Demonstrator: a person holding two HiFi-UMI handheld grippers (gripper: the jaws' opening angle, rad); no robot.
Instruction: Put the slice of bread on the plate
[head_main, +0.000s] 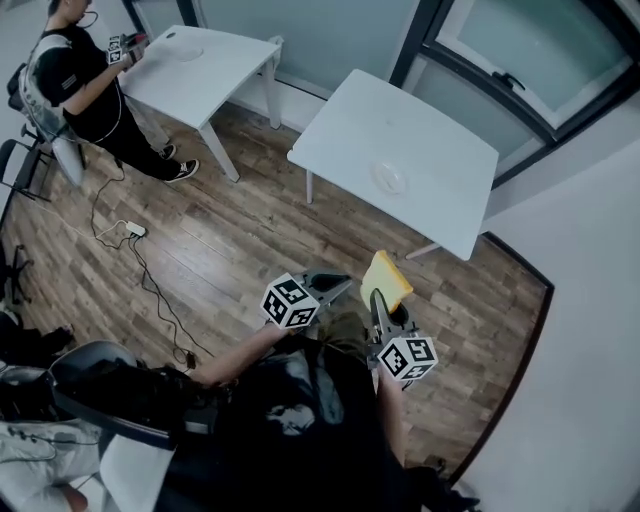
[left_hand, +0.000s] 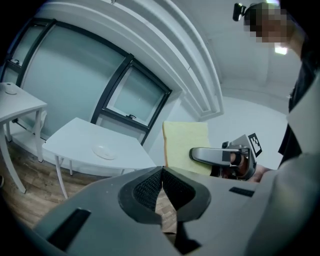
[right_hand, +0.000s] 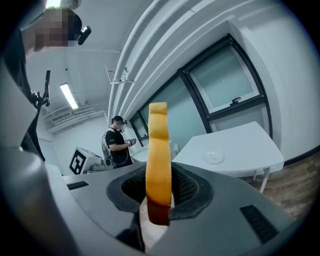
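Note:
A yellow slice of bread (head_main: 387, 278) stands on edge between the jaws of my right gripper (head_main: 380, 302), which is shut on it. In the right gripper view the bread (right_hand: 158, 150) shows edge-on, sticking up above the pads. My left gripper (head_main: 345, 284) is beside it on the left, shut with nothing in it; its pads (left_hand: 150, 189) meet. A small white plate (head_main: 390, 178) lies on the white table (head_main: 440, 120) ahead, well beyond both grippers. The plate (left_hand: 104, 150) and the held bread (left_hand: 186, 144) also show in the left gripper view.
I stand on a wooden floor (head_main: 230, 240), short of the table. A second white table (head_main: 215, 75) is at the far left, with another person (head_main: 75, 85) holding grippers beside it. A cable and power strip (head_main: 133, 230) lie on the floor. A chair (head_main: 90, 365) is at my left.

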